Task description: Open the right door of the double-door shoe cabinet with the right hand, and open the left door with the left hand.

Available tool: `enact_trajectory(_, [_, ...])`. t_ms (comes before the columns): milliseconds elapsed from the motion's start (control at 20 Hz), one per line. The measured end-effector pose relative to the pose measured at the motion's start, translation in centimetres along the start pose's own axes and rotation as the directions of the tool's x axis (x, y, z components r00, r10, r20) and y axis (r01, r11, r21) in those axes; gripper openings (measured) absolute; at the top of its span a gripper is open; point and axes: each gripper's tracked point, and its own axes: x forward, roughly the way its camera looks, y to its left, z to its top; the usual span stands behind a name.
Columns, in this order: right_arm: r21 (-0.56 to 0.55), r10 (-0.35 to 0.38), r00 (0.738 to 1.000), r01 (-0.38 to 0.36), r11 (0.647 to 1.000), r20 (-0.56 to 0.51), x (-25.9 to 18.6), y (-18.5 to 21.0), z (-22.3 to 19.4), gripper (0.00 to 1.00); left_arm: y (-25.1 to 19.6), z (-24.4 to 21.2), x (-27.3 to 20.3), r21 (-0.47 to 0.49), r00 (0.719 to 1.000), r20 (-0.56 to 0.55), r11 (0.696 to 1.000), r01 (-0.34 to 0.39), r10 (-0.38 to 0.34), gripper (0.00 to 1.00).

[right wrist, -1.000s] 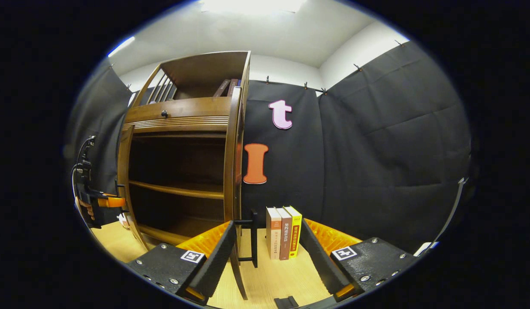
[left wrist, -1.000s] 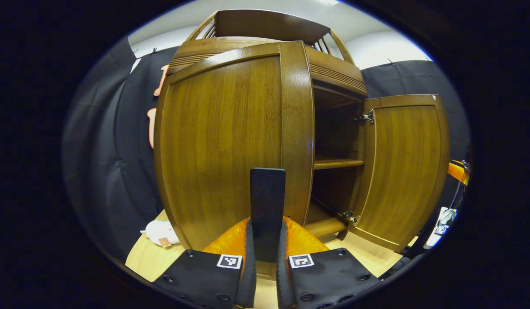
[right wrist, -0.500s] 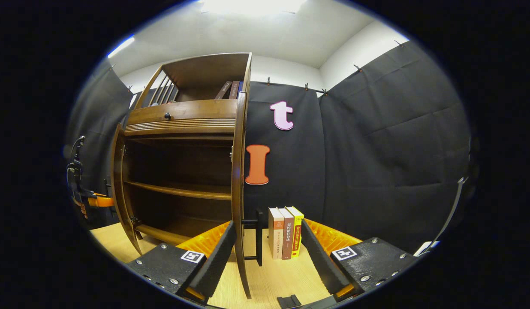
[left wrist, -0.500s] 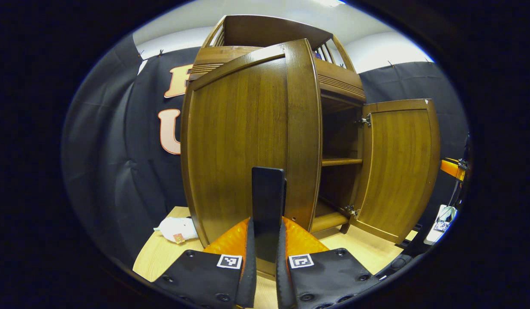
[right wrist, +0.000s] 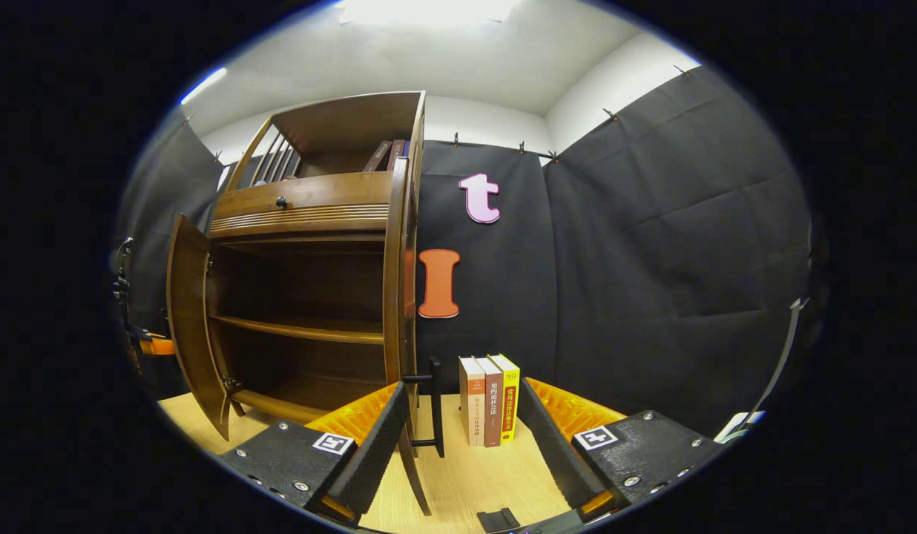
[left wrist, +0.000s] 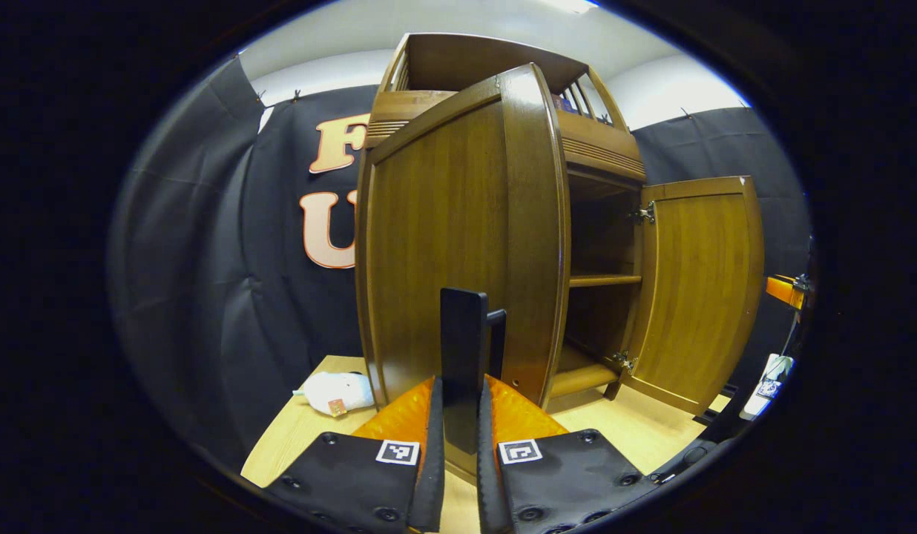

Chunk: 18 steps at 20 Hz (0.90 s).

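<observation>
The wooden shoe cabinet (left wrist: 592, 141) has both doors swung out. My left gripper (left wrist: 460, 393) is shut on the black handle (left wrist: 464, 334) of the left door (left wrist: 444, 237), whose outer face is close in front of me. The right door (left wrist: 699, 289) stands wide open beyond it. In the right gripper view, the right door (right wrist: 395, 297) is edge-on and its black handle (right wrist: 433, 400) stands between the spread fingers (right wrist: 369, 449) of my right gripper (right wrist: 461, 391), which is open and not pressing on it. The left door (right wrist: 188, 326) is open at the far left.
A white plush toy (left wrist: 336, 391) lies on the light wooden floor (left wrist: 295, 437) left of the cabinet. Three upright books (right wrist: 490, 400) stand just right of the right door's handle. Inside the cabinet a bare shelf (right wrist: 303, 330) shows. Black cloth walls close in all around.
The left door has swung further open, pulled by my left gripper, which still holds the handle. The right gripper has stayed open around the right door's handle, shifting only slightly.
</observation>
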Motion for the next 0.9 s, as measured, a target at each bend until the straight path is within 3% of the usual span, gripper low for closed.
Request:
enact_trajectory(100, [-0.002,0.002,1.0,-0.002,1.0,0.0,0.4,0.1,0.0,0.92,0.3,0.2,-0.5,0.012,1.0,0.006,1.0,-0.01,0.01,0.17])
enact_trajectory(250, [-0.01,0.01,1.0,-0.01,1.0,0.0,0.7,0.5,0.0,0.92,1.4,0.0,-1.6,0.023,0.999,0.006,0.999,-0.041,0.041,0.21])
enact_trajectory(400, [-0.015,0.019,1.0,-0.019,1.0,-0.01,0.7,0.9,-0.6,0.93,4.5,0.1,-3.3,0.038,0.996,0.011,0.995,-0.09,0.09,0.18])
enact_trajectory(500, [-0.011,0.022,1.0,-0.022,1.0,-0.012,0.9,1.1,-0.6,0.93,6.6,0.2,-4.0,0.053,0.993,0.019,0.992,-0.114,0.113,0.09])
enact_trajectory(900, [-0.017,0.023,1.0,-0.023,1.0,-0.011,0.5,1.9,-0.5,0.93,10.5,0.4,-4.7,0.045,0.993,0.03,0.992,-0.115,0.113,0.1])
